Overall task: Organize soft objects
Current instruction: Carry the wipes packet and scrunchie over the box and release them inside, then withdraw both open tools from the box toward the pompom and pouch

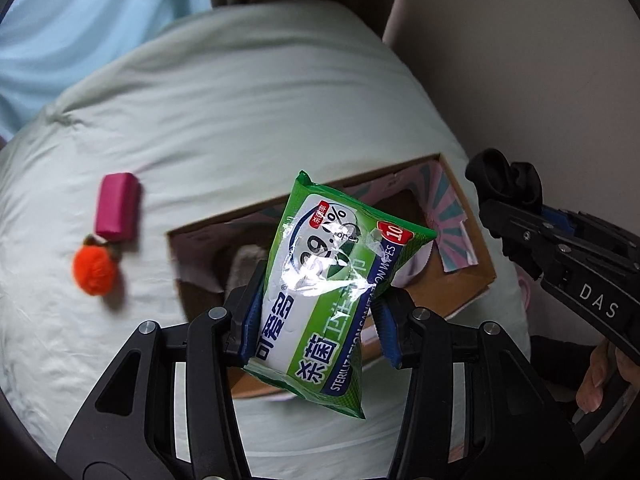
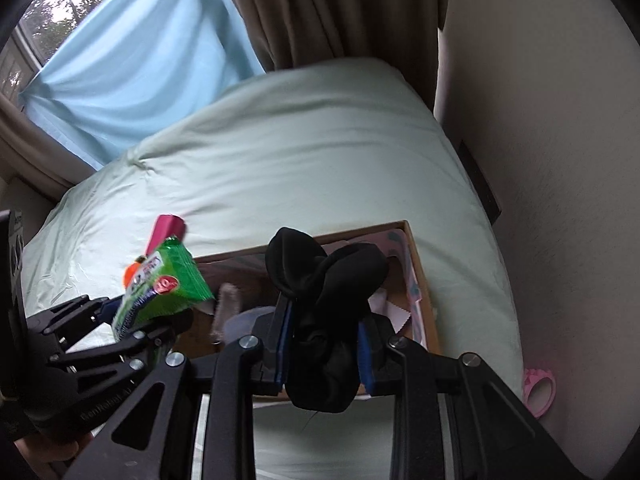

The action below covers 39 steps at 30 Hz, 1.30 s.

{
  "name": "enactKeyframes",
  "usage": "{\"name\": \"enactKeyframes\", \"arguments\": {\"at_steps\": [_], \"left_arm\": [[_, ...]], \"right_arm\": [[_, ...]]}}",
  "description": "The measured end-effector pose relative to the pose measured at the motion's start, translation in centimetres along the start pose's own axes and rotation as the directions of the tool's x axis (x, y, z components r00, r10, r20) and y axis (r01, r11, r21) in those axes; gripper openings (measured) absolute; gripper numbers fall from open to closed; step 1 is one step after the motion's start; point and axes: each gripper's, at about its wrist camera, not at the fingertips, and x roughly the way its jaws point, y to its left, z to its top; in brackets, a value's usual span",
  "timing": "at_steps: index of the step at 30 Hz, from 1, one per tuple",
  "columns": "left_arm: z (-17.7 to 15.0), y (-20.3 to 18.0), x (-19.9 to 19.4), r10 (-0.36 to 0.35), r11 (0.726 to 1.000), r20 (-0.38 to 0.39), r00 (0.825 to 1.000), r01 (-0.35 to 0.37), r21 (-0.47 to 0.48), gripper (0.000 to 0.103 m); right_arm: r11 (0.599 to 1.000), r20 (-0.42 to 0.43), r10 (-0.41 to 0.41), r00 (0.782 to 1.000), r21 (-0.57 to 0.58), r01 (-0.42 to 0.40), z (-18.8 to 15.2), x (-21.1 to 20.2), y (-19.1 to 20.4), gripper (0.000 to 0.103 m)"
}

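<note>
Wipes (image 1: 326,292), a green and white pack with glossy tape across its front, sit pinched between the blue pads of the left gripper (image 1: 316,320), jaws narrowed onto the pack's sides. The pack is tilted, its top corner leaning far and left, and it hangs above the open box (image 1: 464,276), clear of the bedding. In the right wrist view the same pack (image 2: 160,292) shows at the left, held up in that gripper (image 2: 132,316) over the box's near left corner.

The right gripper (image 2: 324,344) is closed on a black sock (image 2: 328,300), bunched into a soft lump that bulges past the fingertips on the far side and droops below them on the near side. It hangs above the near part of the box (image 2: 416,264). From the left wrist view the sock (image 1: 508,180) shows at the right, above the box's right wall.

The box lies on a pale green duvet (image 1: 240,120), with grey fabric (image 1: 244,268) and patterned paper inside. Left of the box, on the duvet, lie a magenta block (image 1: 118,206) and, touching its near end, an orange pompom (image 1: 94,268). A pink ring (image 2: 540,390) rests at the duvet's right edge, beside the wall.
</note>
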Motion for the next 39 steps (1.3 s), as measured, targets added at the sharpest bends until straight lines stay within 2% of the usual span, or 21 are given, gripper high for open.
{"name": "enactKeyframes", "arguments": {"at_steps": [8, 13, 14, 15, 16, 17, 18, 19, 24, 30, 39], "left_arm": [[1.4, -1.5, 8.1, 0.025, 0.999, -0.138, 0.99, -0.021, 0.032, 0.043], [1.6, -1.5, 10.1, 0.046, 0.998, -0.172, 0.984, -0.036, 0.058, 0.044], [1.6, -1.8, 10.2, 0.057, 0.996, -0.167, 0.984, -0.045, 0.076, 0.047], [1.6, -1.9, 10.3, 0.071, 0.994, -0.169, 0.983, -0.055, 0.096, 0.059], [1.5, -2.1, 10.3, 0.095, 0.99, -0.172, 0.98, -0.076, 0.117, 0.074], [1.4, -2.2, 10.3, 0.124, 0.985, -0.17, 0.978, -0.101, 0.14, 0.098], [1.2, -2.2, 10.0, 0.135, 0.982, -0.153, 0.979, -0.112, 0.153, 0.103], [1.0, -2.1, 9.7, 0.142, 0.98, -0.142, 0.98, -0.119, 0.157, 0.103], [0.0, -1.1, 9.1, 0.133, 0.984, -0.167, 0.977, -0.11, 0.141, 0.103], [-0.4, -1.3, 7.1, 0.106, 0.991, -0.156, 0.982, -0.09, 0.102, 0.103], [-0.9, -0.4, 1.5, 0.108, 0.991, -0.067, 0.992, -0.102, 0.081, 0.103]], "right_arm": [[0.995, -0.131, 0.053, 0.99, 0.085, -0.042, 0.0, 7.2, -3.5, 0.025], [0.994, -0.171, 0.069, 0.983, 0.099, -0.053, 0.1, 9.7, -4.0, 0.026], [0.992, -0.177, 0.077, 0.981, 0.11, -0.058, 0.2, 9.9, -4.2, 0.037], [0.99, -0.181, 0.084, 0.98, 0.123, -0.062, 0.4, 10.2, -4.4, 0.062], [0.989, -0.177, 0.086, 0.98, 0.134, -0.062, 0.5, 10.4, -4.6, 0.076], [0.988, -0.17, 0.094, 0.981, 0.141, -0.07, 0.6, 10.4, -4.7, 0.093], [0.983, -0.166, 0.123, 0.978, 0.155, -0.097, 0.7, 10.6, -4.8, 0.096], [0.982, -0.168, 0.128, 0.977, 0.158, -0.101, 0.8, 10.6, -4.8, 0.099], [0.985, -0.158, 0.127, 0.979, 0.138, -0.105, 0.4, 10.4, -4.5, 0.099], [0.986, -0.136, 0.116, 0.984, 0.133, -0.098, 0.1, 9.2, -4.7, 0.099], [0.991, -0.105, 0.11, 0.988, 0.091, -0.101, 0.3, 4.8, -2.7, 0.099]]}}
